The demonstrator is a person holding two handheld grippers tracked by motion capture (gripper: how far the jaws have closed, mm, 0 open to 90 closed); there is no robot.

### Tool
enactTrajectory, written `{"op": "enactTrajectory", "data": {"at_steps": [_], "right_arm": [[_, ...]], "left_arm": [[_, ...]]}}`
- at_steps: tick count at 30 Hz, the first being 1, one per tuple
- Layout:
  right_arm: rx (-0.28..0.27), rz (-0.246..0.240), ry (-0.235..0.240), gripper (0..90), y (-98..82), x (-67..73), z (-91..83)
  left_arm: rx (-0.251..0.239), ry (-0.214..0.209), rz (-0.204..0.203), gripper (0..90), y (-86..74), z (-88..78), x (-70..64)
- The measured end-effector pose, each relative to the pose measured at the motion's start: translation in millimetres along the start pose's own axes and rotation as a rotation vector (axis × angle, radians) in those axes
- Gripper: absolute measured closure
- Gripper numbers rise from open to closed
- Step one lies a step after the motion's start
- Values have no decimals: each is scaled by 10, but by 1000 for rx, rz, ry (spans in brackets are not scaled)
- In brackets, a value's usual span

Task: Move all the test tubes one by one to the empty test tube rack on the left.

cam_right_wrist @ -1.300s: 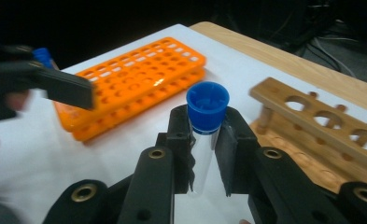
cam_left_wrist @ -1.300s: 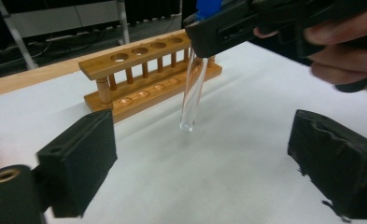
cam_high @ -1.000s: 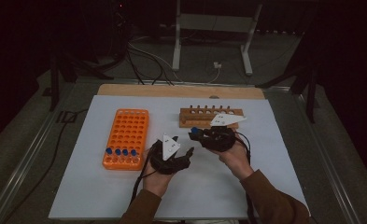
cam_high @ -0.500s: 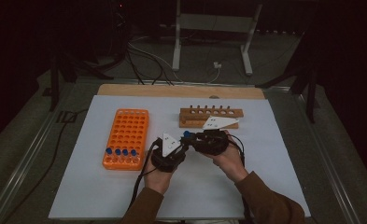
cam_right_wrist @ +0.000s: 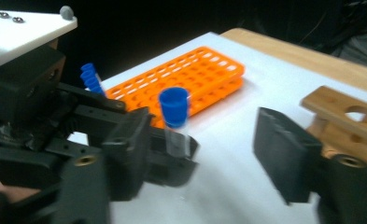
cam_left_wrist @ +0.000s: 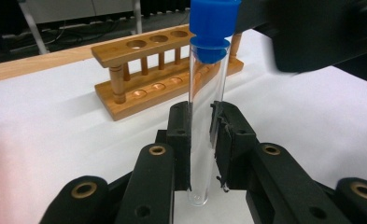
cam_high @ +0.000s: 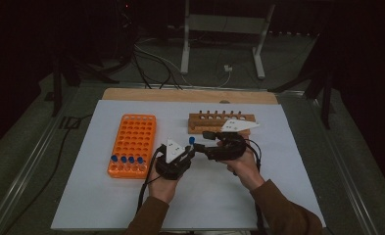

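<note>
Now the left gripper (cam_left_wrist: 201,140) clamps the blue-capped test tube (cam_left_wrist: 207,93) upright, while the right gripper (cam_right_wrist: 209,154), jaws just opening wide, flanks it near the wooden rack (cam_high: 222,123).

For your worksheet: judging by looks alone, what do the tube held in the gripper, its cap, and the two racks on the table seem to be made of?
Tube: clear and glossy, the rack shows through it; glass or clear plastic, I cannot tell which.
Cap: opaque blue, smooth, probably plastic.
Brown rack: wood, with visible grain and turned posts, lightly varnished.
Orange rack: uniform bright colour and a moulded grid of holes, likely plastic.
</note>
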State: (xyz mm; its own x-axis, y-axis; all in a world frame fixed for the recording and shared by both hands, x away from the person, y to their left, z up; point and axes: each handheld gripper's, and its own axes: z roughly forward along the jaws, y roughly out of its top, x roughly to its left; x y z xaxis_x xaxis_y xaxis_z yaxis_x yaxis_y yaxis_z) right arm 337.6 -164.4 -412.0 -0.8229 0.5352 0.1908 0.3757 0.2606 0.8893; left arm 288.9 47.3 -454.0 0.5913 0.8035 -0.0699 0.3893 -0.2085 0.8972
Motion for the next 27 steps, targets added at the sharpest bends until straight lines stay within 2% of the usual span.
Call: {"op": "enactTrajectory", "data": {"at_steps": [3,6,11,13,21,27], "right_arm": [[-14,2,-30,179,-19,-46,-75],[-19,14,-37,137,-46,-100,-129],[2,8,-103,26,-112,-186,-193],[5,-7,-132,20,-156,-218,-225],[-3,55,-169,0,-333,-372,-378],[-22,71,-212,0,-385,-465,-545]], "left_arm": [[-11,1,-17,782,16,-49,32],[-18,3,-22,782,41,-118,62],[-52,10,-35,782,117,-267,149],[-58,12,-35,782,145,-331,198],[-125,37,-57,781,265,-646,453],[-178,106,-54,781,334,-964,734]]}}
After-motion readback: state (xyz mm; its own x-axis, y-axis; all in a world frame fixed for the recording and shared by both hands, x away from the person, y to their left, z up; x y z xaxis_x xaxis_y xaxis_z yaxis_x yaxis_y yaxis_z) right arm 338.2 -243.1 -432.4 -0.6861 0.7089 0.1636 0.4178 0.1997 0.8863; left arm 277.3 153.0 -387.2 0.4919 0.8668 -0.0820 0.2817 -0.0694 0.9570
